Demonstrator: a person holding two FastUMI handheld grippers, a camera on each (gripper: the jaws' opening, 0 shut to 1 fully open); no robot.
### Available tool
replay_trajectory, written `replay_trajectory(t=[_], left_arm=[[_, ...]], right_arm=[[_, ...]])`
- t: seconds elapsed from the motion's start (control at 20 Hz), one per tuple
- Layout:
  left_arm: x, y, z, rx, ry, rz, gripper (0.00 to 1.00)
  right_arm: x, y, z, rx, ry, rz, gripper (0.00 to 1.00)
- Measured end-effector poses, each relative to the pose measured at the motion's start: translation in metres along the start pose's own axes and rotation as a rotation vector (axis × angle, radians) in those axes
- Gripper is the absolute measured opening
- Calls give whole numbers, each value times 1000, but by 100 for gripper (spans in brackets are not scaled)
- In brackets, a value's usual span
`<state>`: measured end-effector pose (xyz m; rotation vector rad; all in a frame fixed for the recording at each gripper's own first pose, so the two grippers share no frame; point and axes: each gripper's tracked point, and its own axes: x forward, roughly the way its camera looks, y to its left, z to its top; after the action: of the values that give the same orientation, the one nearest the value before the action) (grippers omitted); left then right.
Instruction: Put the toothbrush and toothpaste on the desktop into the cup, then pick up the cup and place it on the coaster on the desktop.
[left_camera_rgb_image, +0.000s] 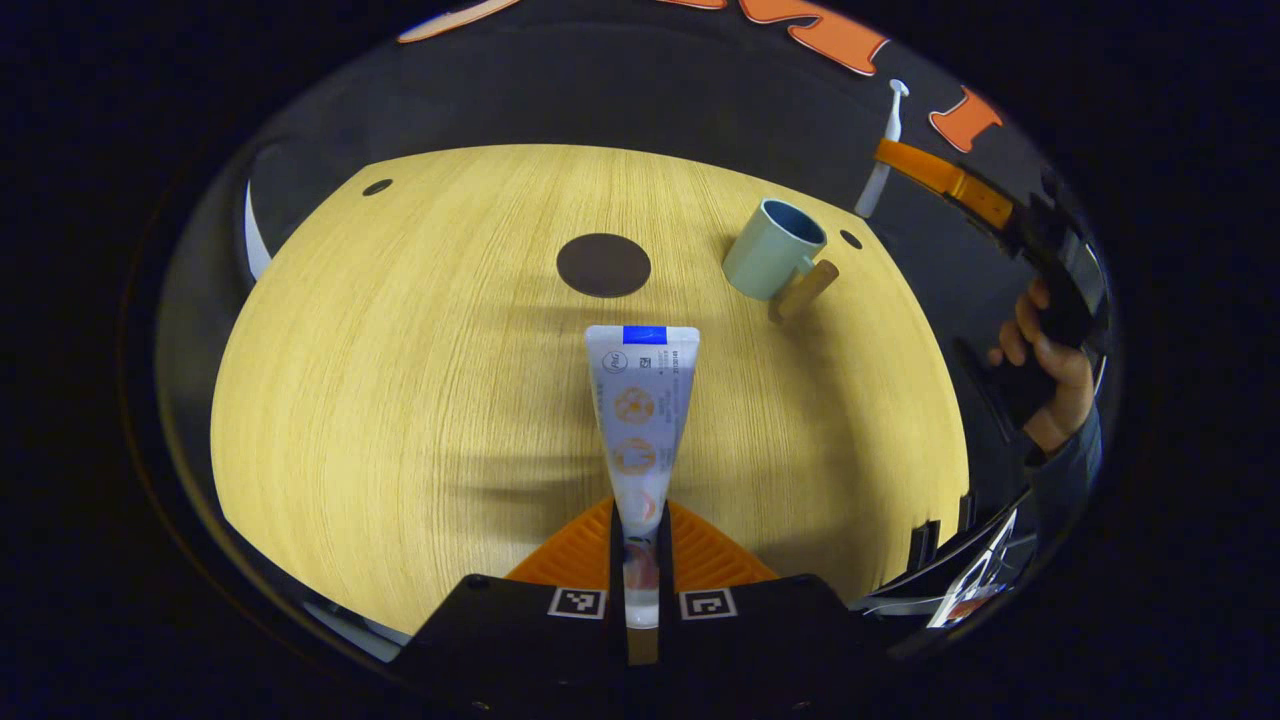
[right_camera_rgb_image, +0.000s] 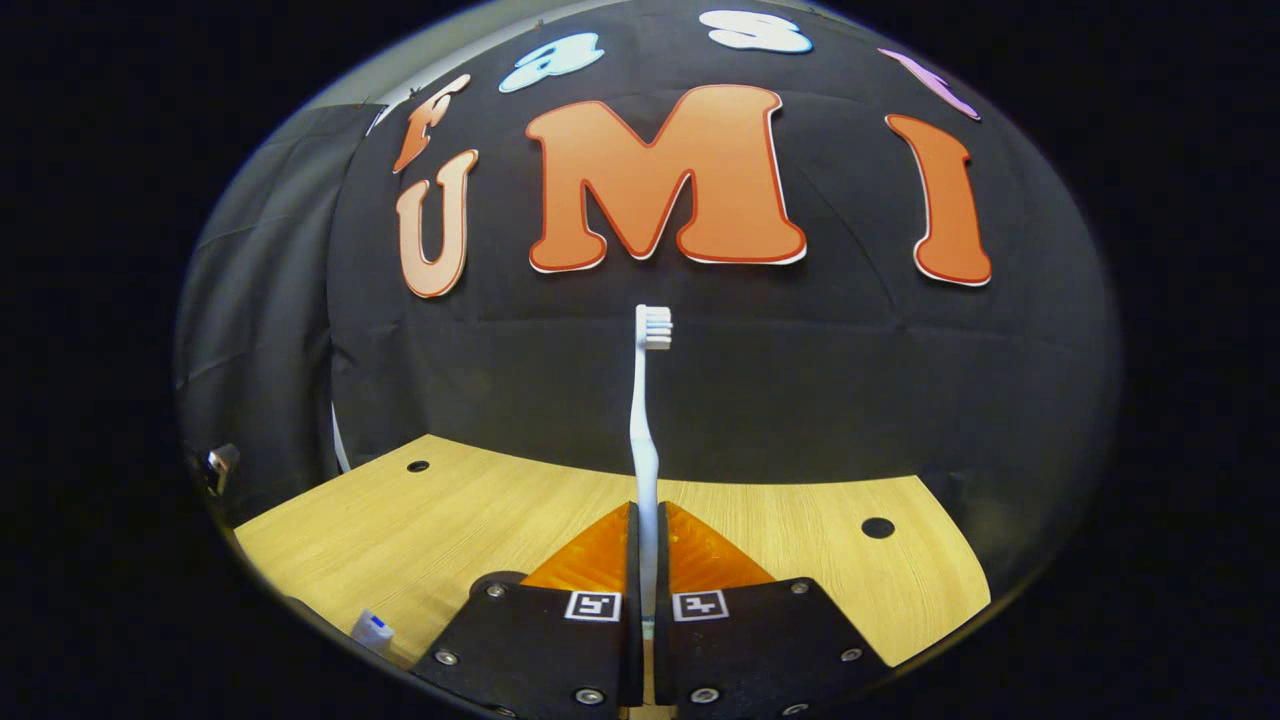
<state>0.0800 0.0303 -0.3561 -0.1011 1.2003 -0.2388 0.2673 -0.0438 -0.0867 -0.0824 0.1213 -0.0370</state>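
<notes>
Pinching the toothpaste (left_camera_rgb_image: 640, 420) by its lower end, the left gripper (left_camera_rgb_image: 640, 560) points the tube's long axis forward over the counter (left_camera_rgb_image: 400, 380); the cup (left_camera_rgb_image: 775, 250) stands ahead and to the right, beside the coaster (left_camera_rgb_image: 603, 265). The right gripper (right_camera_rgb_image: 646, 560) clamps the toothbrush (right_camera_rgb_image: 645, 420) upright, bristles up, nearer the cup.

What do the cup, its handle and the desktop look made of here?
Cup: matte pale green, probably plastic or ceramic; it shows no glare. Handle: tan, looks like wood or bamboo, though no grain is readable. Desktop: light wood-look surface with fine printed-looking grain, probably laminate.
</notes>
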Motion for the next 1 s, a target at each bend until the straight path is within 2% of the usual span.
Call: replay_trajectory(t=[0.15, 0.5, 0.8, 1.0], left_arm=[[-7, 0, 3, -19, -17, 25, 12], [-6, -4, 2, -50, -34, 59, 12], [-21, -8, 18, -25, -57, 68, 13], [-10, -17, 36, 19, -78, 54, 12]], right_arm=[[22, -1, -15, 14, 4, 14, 5], [56, 0, -73, 31, 118, 32, 5], [59, -2, -113, 45, 219, 13, 5], [54, -3, -119, 80, 272, -1, 11]])
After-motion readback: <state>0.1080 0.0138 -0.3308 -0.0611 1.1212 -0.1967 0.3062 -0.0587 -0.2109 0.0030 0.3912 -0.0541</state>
